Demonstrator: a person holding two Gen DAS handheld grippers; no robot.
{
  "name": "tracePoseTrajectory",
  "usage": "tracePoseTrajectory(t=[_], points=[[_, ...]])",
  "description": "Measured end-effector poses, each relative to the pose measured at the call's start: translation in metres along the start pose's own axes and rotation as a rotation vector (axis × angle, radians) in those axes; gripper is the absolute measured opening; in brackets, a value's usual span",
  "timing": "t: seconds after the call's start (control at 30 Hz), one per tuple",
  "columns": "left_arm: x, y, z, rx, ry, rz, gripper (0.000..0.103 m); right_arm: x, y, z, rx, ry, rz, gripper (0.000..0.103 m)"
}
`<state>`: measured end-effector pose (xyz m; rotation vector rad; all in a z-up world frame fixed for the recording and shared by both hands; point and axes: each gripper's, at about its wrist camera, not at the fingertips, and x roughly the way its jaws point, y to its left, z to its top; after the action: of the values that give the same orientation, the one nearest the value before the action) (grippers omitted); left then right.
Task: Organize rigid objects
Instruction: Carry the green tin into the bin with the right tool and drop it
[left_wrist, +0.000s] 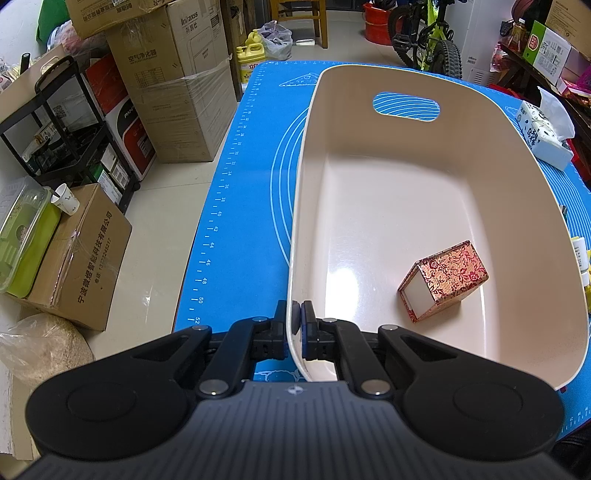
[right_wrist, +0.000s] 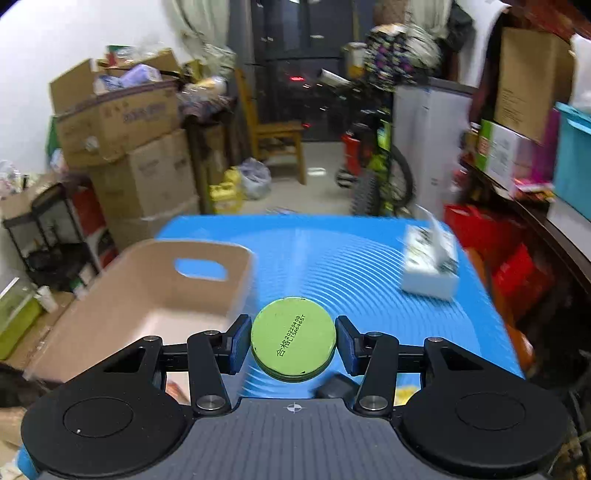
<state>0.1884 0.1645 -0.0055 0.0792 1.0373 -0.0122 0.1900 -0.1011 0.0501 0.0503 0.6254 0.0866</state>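
Transport step: right gripper (right_wrist: 293, 345) pinches green tin (right_wrist: 293, 339); left gripper (left_wrist: 294, 325) clamps bin (left_wrist: 480, 122) rim, lower centre. Next: release over the bin.

The storage bin (left_wrist: 424, 85) sits on the silicone mat (left_wrist: 240, 229), with the patterned box (left_wrist: 445, 278) lying inside near its right wall. A tissue box (left_wrist: 543, 134) rests on the mat right of the bin.

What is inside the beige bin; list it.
Inside the beige bin lies one floral box on its side. The near corner is covered by the left gripper, clamped on the rim.
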Motion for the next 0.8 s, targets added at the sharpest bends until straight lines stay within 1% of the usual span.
tracePoseTrajectory(t=[0.17,0.3,0.43,0.6,0.8], points=[[0.000,0.000,0.000,0.003,-0.001,0.001,0.008,0.017,0.048,0.015,-0.093,-0.007,0.084,0.055],[0.000,0.000,0.000,0.005,-0.001,0.001,0.008,0.037,0.085,0.017,-0.158,0.028,0.137,0.055],[0.000,-0.001,0.001,0.006,0.000,-0.001,0.008,0.055,0.118,0.010,-0.231,0.077,0.164,0.055],[0.000,-0.002,0.001,0.007,-0.001,0.000,0.008,0.073,0.150,-0.001,-0.313,0.147,0.175,0.055],[0.000,-0.003,0.001,0.007,-0.001,-0.001,0.008,0.096,0.156,-0.012,-0.323,0.252,0.146,0.055]])
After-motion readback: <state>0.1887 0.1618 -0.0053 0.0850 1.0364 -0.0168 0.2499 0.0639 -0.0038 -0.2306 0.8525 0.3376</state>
